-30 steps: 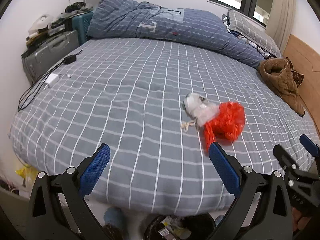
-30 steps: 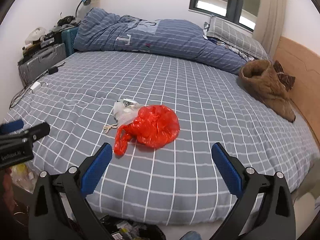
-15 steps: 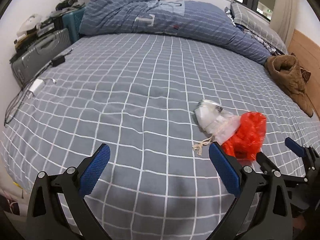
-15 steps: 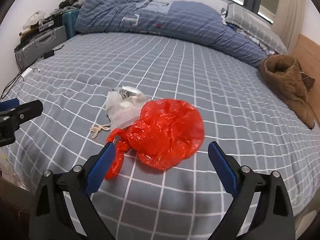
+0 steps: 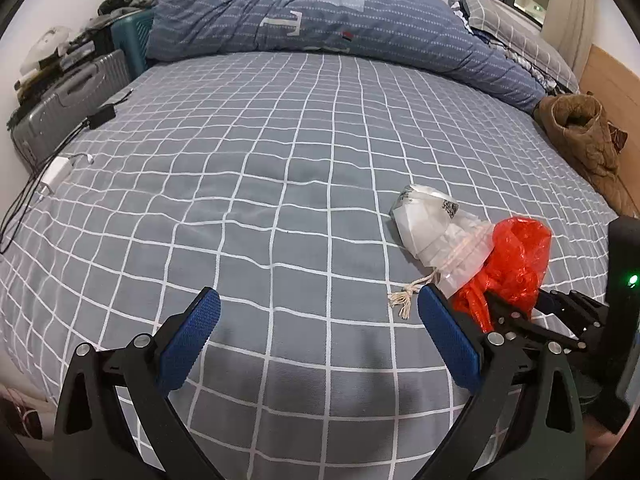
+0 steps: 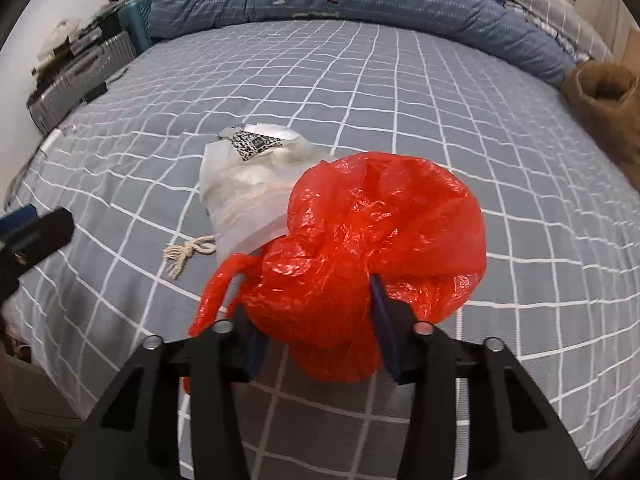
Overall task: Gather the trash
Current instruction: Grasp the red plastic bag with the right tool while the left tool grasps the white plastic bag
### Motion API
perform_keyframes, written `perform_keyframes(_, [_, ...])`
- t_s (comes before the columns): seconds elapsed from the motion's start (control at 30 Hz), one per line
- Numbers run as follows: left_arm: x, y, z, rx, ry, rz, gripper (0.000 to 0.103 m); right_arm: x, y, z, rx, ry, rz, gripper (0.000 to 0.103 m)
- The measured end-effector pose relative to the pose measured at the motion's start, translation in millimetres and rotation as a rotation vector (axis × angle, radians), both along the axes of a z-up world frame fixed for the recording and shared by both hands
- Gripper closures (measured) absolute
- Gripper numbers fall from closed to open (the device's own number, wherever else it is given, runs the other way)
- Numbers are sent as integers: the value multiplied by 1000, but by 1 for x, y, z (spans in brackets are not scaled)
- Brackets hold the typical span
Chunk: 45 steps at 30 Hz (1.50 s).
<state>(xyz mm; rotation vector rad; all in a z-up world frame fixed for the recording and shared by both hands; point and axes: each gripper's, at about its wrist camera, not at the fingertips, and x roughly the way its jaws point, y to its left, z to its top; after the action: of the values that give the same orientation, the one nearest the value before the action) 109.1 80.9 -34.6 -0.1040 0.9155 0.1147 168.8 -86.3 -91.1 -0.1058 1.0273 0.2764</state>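
Note:
A crumpled red plastic bag lies on the grey checked bed, touching a clear plastic bag with a black code label and a short string. My right gripper has closed on the near part of the red bag, its blue pads pressed into the plastic. In the left wrist view the red bag and clear bag lie at the right, with the right gripper at the bag. My left gripper is open and empty over the sheet, left of the trash.
A blue duvet is heaped at the bed's far end. A brown padded garment lies at the right edge. A white charger and black cables lie at the left edge, beside a grey suitcase.
Both grippers moved forward over the bed. My right gripper went from open in front of the red bag to closed on it. My left gripper stayed open.

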Motion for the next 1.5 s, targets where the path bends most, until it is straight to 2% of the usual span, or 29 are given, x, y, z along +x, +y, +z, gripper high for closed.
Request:
perform_keyframes(0.33, [6, -18, 0, 1, -4, -25, 6, -16, -32, 28, -22, -61, -34, 68])
perform_keyframes(0.67, [33, -59, -14, 5, 10, -110, 6, -20, -86, 59, -65, -153, -116, 68])
perform_keyframes(0.77, [41, -64, -23, -12, 26, -112, 6, -16, -102, 60, -76, -158, -136, 68])
perform_keyframes(1.03, [76, -74, -33, -21, 43, -114, 6, 0, -119, 55, -25, -142, -157, 68])
perform_keyframes(1.3, [109, -90, -49, 8, 72, -139, 6, 14, -123, 46, 15, -119, -172, 68])
perform_keyframes(1.4, [117, -95, -58, 10, 93, -151, 12, 17, -121, 44, 22, -113, -166, 68])
perform_keyframes(1.47, [121, -99, -63, -8, 108, -166, 27, 18, -117, 41, 17, -107, -160, 68])
perform_keyframes(1.5, [120, -99, -64, -18, 109, -178, 29, 18, -116, 40, 17, -106, -157, 68])
